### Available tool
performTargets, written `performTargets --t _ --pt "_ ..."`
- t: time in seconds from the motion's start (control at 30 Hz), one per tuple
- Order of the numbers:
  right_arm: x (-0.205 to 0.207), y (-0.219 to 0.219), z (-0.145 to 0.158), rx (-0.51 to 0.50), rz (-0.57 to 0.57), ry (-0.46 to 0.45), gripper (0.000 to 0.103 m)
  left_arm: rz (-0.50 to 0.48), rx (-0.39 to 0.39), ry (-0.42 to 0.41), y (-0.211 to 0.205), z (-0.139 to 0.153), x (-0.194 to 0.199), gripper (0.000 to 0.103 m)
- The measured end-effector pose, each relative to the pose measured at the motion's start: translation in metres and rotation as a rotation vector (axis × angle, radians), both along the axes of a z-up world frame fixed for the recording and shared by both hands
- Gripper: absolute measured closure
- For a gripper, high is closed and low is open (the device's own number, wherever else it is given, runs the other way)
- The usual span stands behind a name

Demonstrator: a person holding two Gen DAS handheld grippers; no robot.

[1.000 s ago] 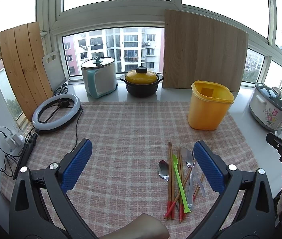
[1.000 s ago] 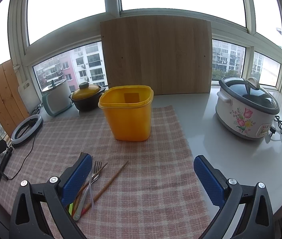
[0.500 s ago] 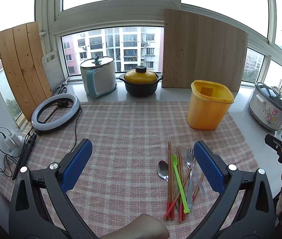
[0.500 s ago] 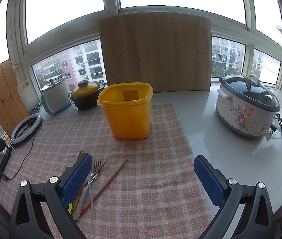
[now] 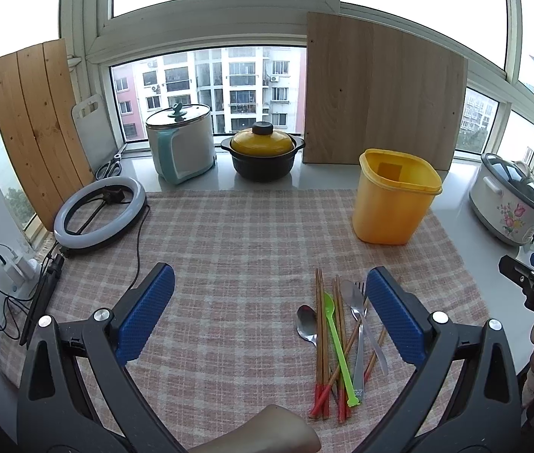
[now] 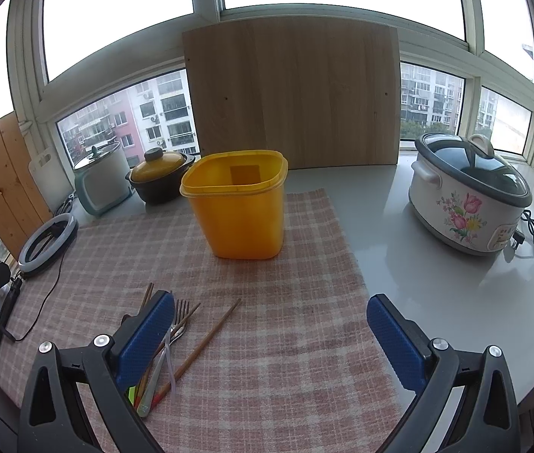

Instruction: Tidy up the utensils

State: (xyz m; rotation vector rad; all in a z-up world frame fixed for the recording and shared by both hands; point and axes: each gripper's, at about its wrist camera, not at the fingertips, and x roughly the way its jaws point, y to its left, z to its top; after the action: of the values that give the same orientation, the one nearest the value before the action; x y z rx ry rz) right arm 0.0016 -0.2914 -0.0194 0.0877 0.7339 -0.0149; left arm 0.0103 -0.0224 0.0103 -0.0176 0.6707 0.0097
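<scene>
A pile of utensils [image 5: 338, 336] lies on the checked cloth: wooden chopsticks with red ends, a green plastic spoon [image 5: 337, 343], metal spoons and a fork. An empty yellow tub [image 5: 395, 196] stands upright behind the pile. My left gripper [image 5: 267, 313] is open and empty, above the cloth, with the pile by its right finger. My right gripper [image 6: 267, 336] is open and empty; the same pile [image 6: 168, 343] lies by its left finger, and the tub [image 6: 238, 204] stands ahead of it.
A flowered slow cooker [image 6: 467, 200] stands on the grey counter at right. A yellow-lidded pot [image 5: 263, 151], a white cooker [image 5: 182, 147], a ring light [image 5: 99, 213] with cables, and wooden boards [image 5: 384, 90] line the back and left.
Both grippers have barely shifted; the views have drifted slightly. Nothing was taken hold of or moved.
</scene>
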Motion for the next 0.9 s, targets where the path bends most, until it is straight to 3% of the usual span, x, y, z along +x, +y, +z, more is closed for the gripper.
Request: performTargets --t 0.33,0.5,0.73,0.9 --pt "0.007 -0.001 -0.010 0.055 -0.012 0.032 0.000 -0.036 -0.015 0.044 0.012 -0.013 0.013 0.000" --pt "0.014 0.003 -0.019 0.060 0.007 0.068 0.000 -0.064 -0.058 0.095 0.024 -0.026 0.025 0.001" --pt "0.032 0.000 -0.046 0.186 0.044 0.187 0.008 -0.088 -0.146 0.207 0.040 -0.053 0.044 0.013" --pt "0.046 -0.004 -0.069 0.290 0.055 0.267 0.020 -0.092 -0.255 0.299 0.053 -0.077 0.055 0.027"
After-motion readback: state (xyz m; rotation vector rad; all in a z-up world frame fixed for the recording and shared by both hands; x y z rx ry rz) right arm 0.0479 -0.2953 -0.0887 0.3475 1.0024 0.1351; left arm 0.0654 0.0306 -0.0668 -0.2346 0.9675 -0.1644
